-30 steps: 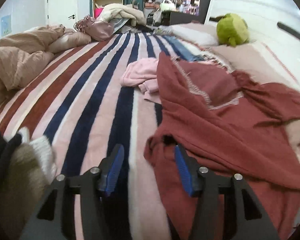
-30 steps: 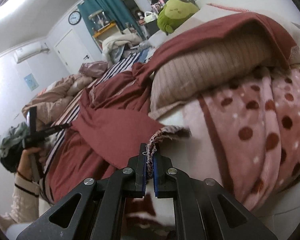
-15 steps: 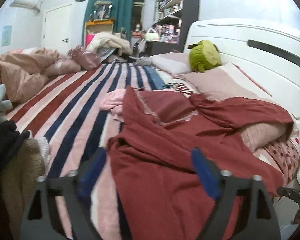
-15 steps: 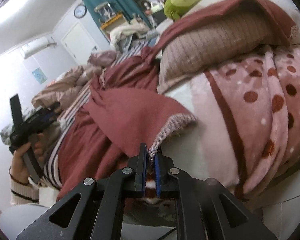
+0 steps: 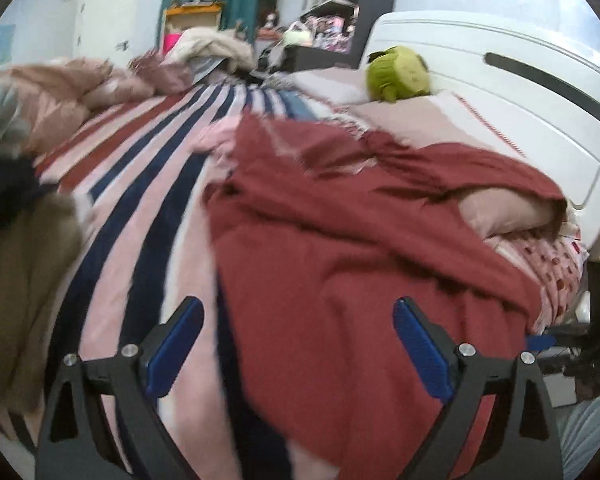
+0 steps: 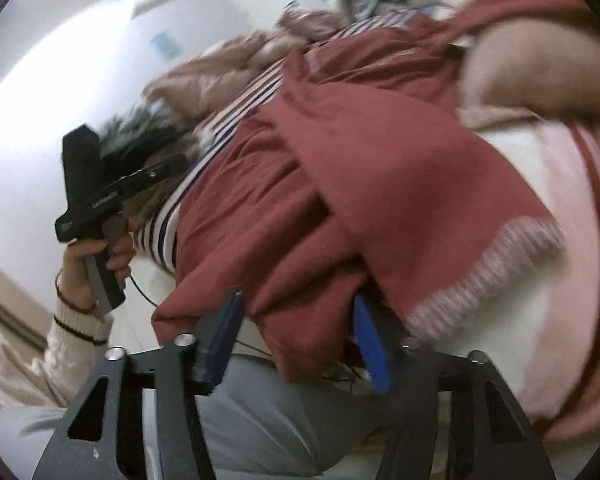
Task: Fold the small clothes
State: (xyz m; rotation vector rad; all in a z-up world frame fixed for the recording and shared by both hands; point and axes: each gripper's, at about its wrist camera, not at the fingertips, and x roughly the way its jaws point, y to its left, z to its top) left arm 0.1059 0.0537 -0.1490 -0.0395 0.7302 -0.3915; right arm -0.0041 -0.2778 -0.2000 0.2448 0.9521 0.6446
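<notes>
Dark-red garment spread across the striped bed cover, its fringed corner just released. Right gripper: jaws opening — cloth hangs between them, unpinched, where a second earlier they clamped the fringe. Left gripper: jaws wide, empty, over the garment's near edge — a regrasp probably follows.

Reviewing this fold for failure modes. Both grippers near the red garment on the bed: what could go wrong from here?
1. The right gripper is opening with the red garment hanging between its jaws; the hem could slide off the bed edge.
2. The left gripper is open, holding nothing.
3. The garment drapes over a pillow, so folds may come out uneven.
</notes>
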